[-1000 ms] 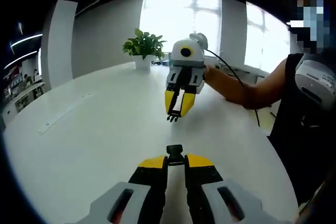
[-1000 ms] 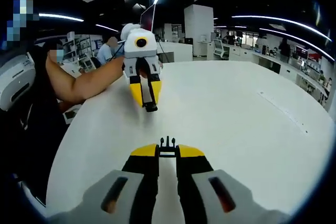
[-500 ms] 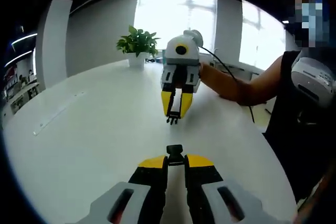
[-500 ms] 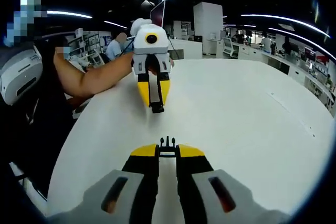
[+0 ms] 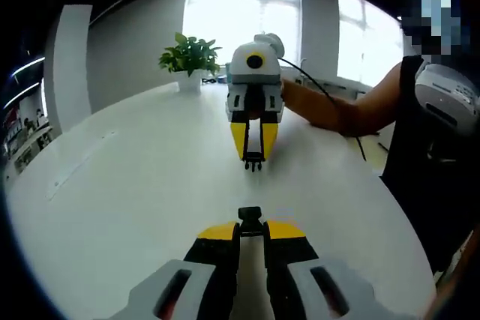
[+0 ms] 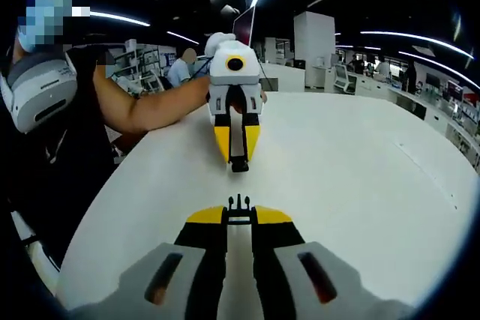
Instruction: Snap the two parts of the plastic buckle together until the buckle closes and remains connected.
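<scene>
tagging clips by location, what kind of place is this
Most likely an open-plan office or lab: a big white table with a potted plant by bright windows, and rows of desks under long ceiling strip lights.

The table [image 5: 127, 185] is seen as a smooth white surface with a soft sheen under window light. Both buckle halves, the socket [image 5: 250, 216] and the prongs [image 6: 238, 207], are shown as black plastic. The left gripper [image 5: 251, 231] and right gripper [image 6: 238, 219] are made of matt grey shells with glossy yellow tips.
</scene>
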